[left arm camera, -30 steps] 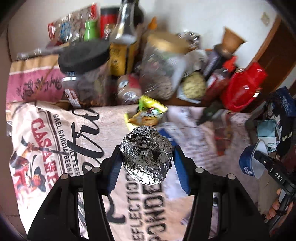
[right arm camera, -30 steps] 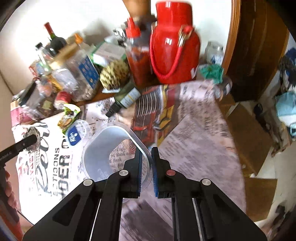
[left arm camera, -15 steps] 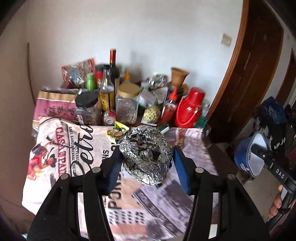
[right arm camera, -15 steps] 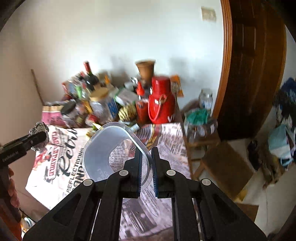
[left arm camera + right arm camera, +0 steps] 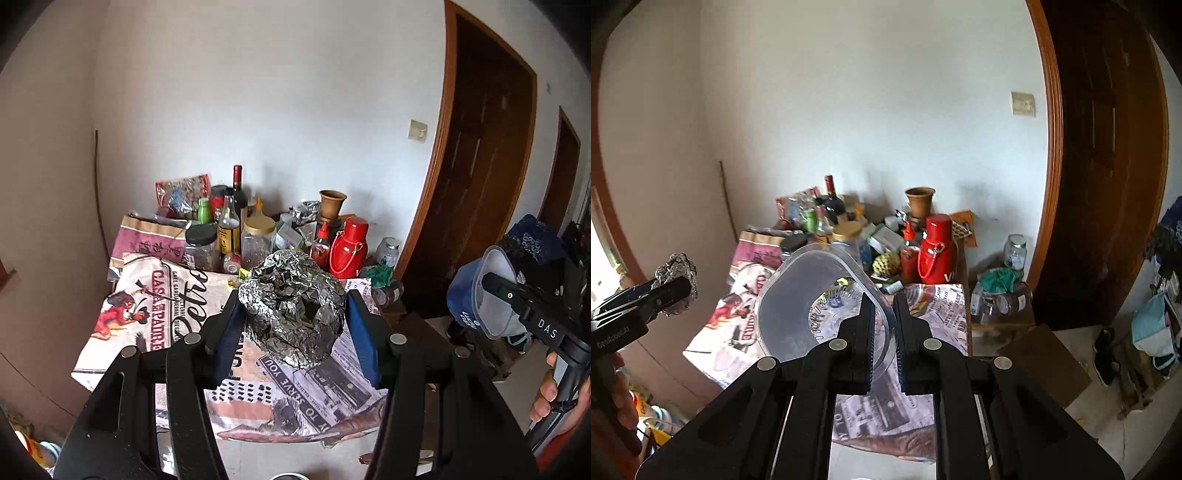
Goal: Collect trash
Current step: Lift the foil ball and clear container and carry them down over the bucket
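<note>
- The left gripper (image 5: 293,325) is clamped on a crumpled foil ball (image 5: 291,314), held in the air above the near edge of the table (image 5: 258,410).
- The right gripper (image 5: 884,325) pinches the rim of a clear tub (image 5: 812,306), with one finger inside the wall and one outside; the tub hangs tilted, its mouth turned toward the camera.
- Both pieces of trash are off the table, so the step in hand looks like the carry to wherever the trash goes.
- No bin shows clearly in either view. A pale round rim at the bottom edge of both could be one, but too little of it shows to tell.
- The next move probably calls for turning both hands toward the drop spot, or dropping the ball into the tub so that one load goes.
- The two grippers are well apart, so joining them means swinging the ball across.
- At the back of the table stand a red flask (image 5: 349,247), a wine bottle (image 5: 238,192), jars and a clay pot (image 5: 332,205), all well away from both grippers.
- A yellow wrapper (image 5: 236,278) peeks out behind the ball; it may be trash yet to be collected.
- Boxes and a shoe (image 5: 1106,354) crowd the floor to the right by the door.
</note>
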Available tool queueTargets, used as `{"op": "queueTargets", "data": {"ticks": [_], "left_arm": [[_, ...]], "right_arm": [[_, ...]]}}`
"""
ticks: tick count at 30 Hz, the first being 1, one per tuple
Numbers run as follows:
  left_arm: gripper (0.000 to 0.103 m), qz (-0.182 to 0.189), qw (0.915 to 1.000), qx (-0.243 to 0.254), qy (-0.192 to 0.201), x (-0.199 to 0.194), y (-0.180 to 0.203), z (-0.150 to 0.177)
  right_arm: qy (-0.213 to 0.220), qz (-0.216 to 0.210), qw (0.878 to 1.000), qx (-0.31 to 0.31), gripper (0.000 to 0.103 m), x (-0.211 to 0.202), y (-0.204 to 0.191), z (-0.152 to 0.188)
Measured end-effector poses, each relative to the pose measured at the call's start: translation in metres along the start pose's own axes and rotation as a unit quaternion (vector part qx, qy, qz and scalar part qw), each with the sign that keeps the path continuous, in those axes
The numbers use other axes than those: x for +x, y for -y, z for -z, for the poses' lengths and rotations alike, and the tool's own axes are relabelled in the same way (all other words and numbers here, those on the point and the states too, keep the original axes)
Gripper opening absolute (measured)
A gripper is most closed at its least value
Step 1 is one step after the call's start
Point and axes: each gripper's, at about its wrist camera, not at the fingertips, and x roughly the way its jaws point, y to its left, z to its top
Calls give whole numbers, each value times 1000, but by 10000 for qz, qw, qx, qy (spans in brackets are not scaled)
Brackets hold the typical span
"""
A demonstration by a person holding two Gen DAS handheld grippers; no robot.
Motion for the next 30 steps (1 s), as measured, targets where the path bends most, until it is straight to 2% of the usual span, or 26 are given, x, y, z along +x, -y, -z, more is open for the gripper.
{"op": "queueTargets", "data": {"ticks": [6, 12, 15, 23, 30], "left_arm": [[54, 167, 9996, 55, 199, -48, -8, 13], [54, 513, 9984, 165, 161, -90, -19, 44], [54, 634, 9976, 258, 71, -112, -22, 64], [53, 954, 9946, 358, -195, -179, -33, 129], [53, 1088, 9912, 429, -614, -190, -40, 167]], "right_arm": [[121, -3, 9999, -12, 9, -35, -20, 13], [115, 100, 9999, 25, 9, -70, -47, 43], [83, 215, 9997, 104, 9, -90, -64, 65], [-376, 298, 9980, 404, 9, -139, -104, 129], [-702, 536, 9946, 554, 9, -163, -119, 173]]}}
